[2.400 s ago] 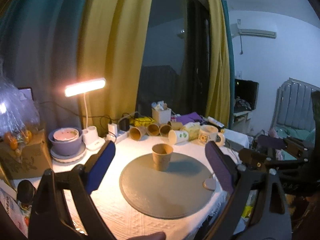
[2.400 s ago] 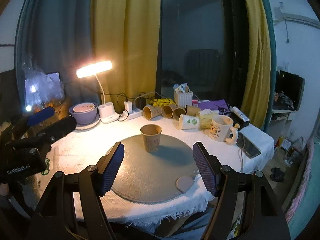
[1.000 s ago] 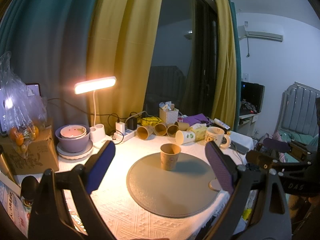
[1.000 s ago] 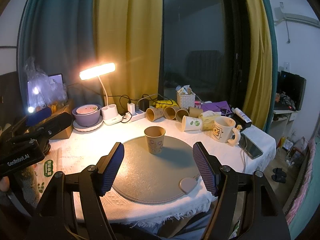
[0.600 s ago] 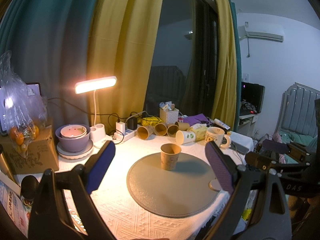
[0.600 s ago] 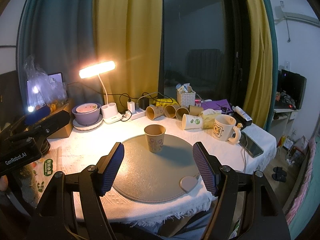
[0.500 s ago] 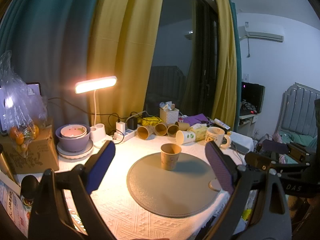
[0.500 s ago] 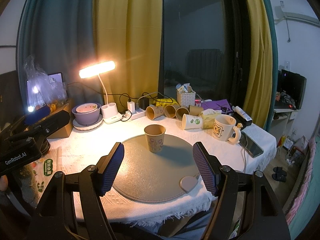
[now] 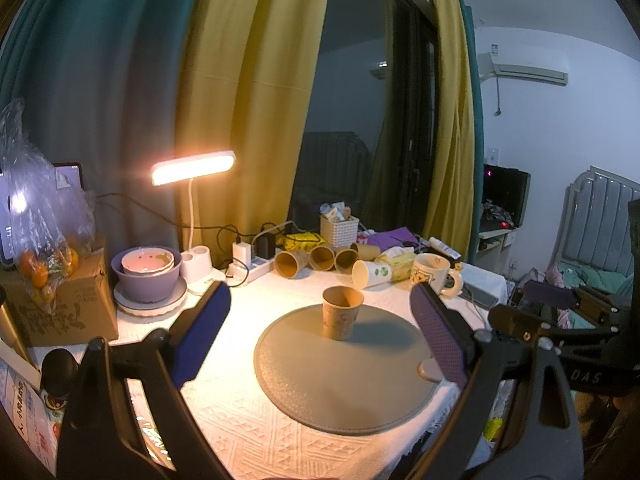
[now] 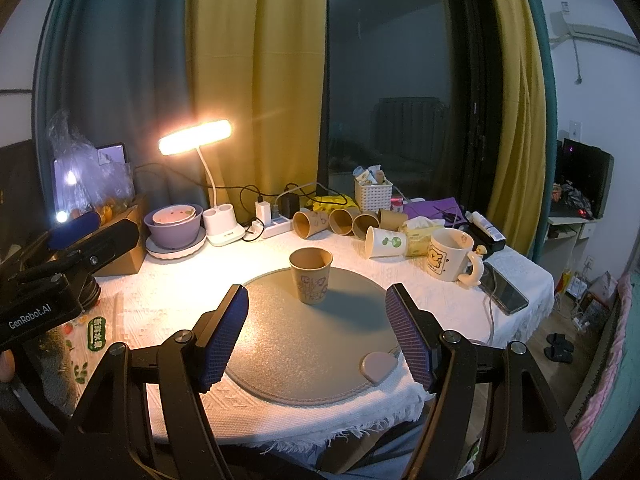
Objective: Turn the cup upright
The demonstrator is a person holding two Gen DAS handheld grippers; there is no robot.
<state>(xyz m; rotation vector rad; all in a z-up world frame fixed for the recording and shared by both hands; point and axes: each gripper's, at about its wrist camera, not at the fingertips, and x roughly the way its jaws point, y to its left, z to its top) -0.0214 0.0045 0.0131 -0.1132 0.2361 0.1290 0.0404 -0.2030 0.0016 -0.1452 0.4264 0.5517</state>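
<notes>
A brown paper cup [image 9: 341, 317] [image 10: 311, 275] stands upright, mouth up, on the far part of a round grey mat [image 9: 344, 376] [image 10: 304, 344]. My left gripper [image 9: 320, 332] is open and empty, held back from the cup near the table's front. My right gripper [image 10: 318, 330] is open and empty, also well short of the cup. Each gripper shows at the edge of the other's view: the right one [image 9: 560, 320] and the left one [image 10: 72, 240].
Several brown paper cups [image 10: 340, 222] and a white one [image 10: 386, 242] lie on their sides at the back. A cartoon mug [image 10: 450, 254], phone [image 10: 506, 290], lit desk lamp [image 10: 196, 136], purple bowls [image 10: 174, 224], a cardboard box [image 9: 60, 292] and a small puck [image 10: 376, 364] are around.
Both grippers have pulled back and risen slightly since 2.4 s ago; over the last second almost nothing moves. The cup stays upright on the mat.
</notes>
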